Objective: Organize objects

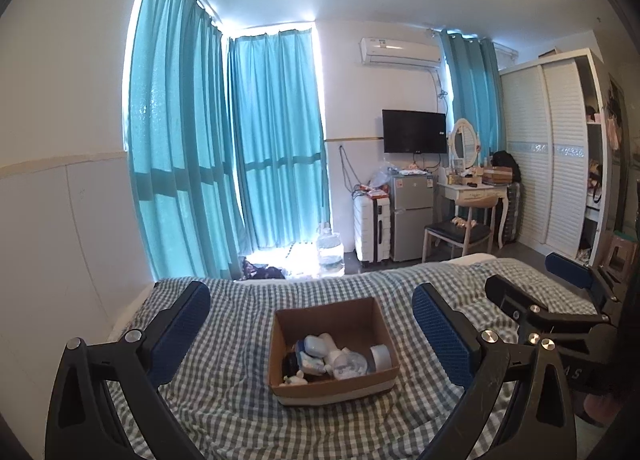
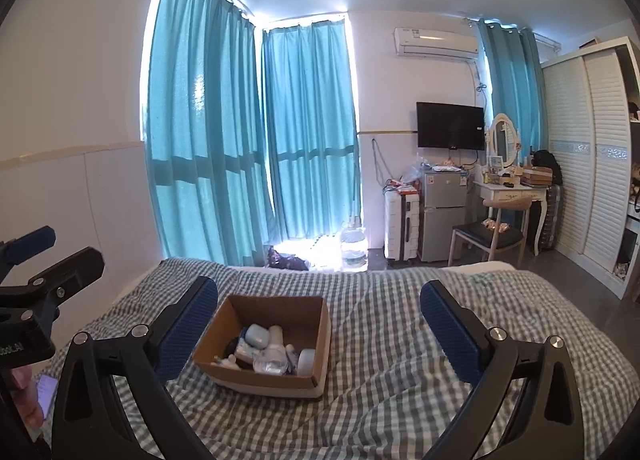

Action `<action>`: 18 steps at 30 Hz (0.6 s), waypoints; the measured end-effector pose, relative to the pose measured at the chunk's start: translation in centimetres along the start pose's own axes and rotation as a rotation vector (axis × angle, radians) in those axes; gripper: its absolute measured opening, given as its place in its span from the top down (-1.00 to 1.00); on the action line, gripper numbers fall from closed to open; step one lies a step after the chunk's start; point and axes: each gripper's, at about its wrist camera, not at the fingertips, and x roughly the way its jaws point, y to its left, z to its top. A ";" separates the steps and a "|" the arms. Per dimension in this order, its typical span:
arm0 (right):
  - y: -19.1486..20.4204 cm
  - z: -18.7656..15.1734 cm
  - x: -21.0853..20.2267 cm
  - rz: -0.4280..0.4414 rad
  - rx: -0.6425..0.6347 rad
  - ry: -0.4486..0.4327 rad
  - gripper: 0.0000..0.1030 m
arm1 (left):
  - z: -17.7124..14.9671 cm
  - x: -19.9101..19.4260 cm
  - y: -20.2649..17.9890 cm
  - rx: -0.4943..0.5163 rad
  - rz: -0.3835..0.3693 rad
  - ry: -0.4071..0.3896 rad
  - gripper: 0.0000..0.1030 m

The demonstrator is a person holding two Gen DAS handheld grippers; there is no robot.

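1. A cardboard box (image 1: 334, 352) is seen resting on a bed covered with a grey-and-white checked blanket (image 1: 240, 324), roughly midway across the bed and nearer its near edge than its far edge.
2. The box is open at the top, and small items are held inside it: a pale blue rounded case (image 2: 256, 336), a roll of white tape (image 1: 381, 356) against the right wall, a crumpled clear plastic piece (image 1: 352, 366), and several white bottles that are too small to be told apart.
3. The left gripper (image 1: 312, 334) is held above the blanket with its blue-padded fingers (image 1: 182, 330) spread wide; nothing is gripped, and the box is framed in the gap between them.
4. The right gripper (image 2: 318, 330) is likewise held wide open and empty, with the box lying near its left finger (image 2: 188, 326) and bare blanket before the right one.
5. In the left wrist view the right gripper is visible at the right edge; in the right wrist view the left gripper is visible at the left edge, so the two are held side by side and apart.
6. Beyond the far edge of the bed, teal curtains (image 1: 224, 148), a water jug (image 1: 330, 254), a white suitcase (image 1: 372, 228), a small fridge (image 1: 412, 216), a wall television (image 1: 414, 131), a dressing table with an oval mirror (image 1: 472, 184), a chair (image 1: 460, 234) and a white wardrobe (image 1: 548, 148) are seen.
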 end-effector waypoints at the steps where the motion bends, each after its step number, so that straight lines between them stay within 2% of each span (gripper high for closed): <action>1: 0.1 -0.9 0.2 -0.004 -0.007 0.003 -0.98 | -0.8 0.1 -0.1 0.009 -0.007 0.005 -1.00; 5: 0.8 -4.4 1.5 -0.033 -0.055 0.046 -0.98 | -3.1 0.6 -0.1 0.041 0.036 0.025 -1.00; 10: 1.2 -7.3 3.2 -0.021 -0.056 0.122 -0.98 | -6.0 1.8 1.1 -0.014 0.032 0.083 -1.00; 13: 1.4 -7.9 3.5 -0.032 -0.073 0.143 -0.98 | -7.2 2.2 1.1 0.011 0.061 0.099 -1.00; 18: 1.6 -7.6 3.0 -0.087 -0.088 0.114 -0.98 | -8.0 2.4 1.4 0.012 0.062 0.132 -1.00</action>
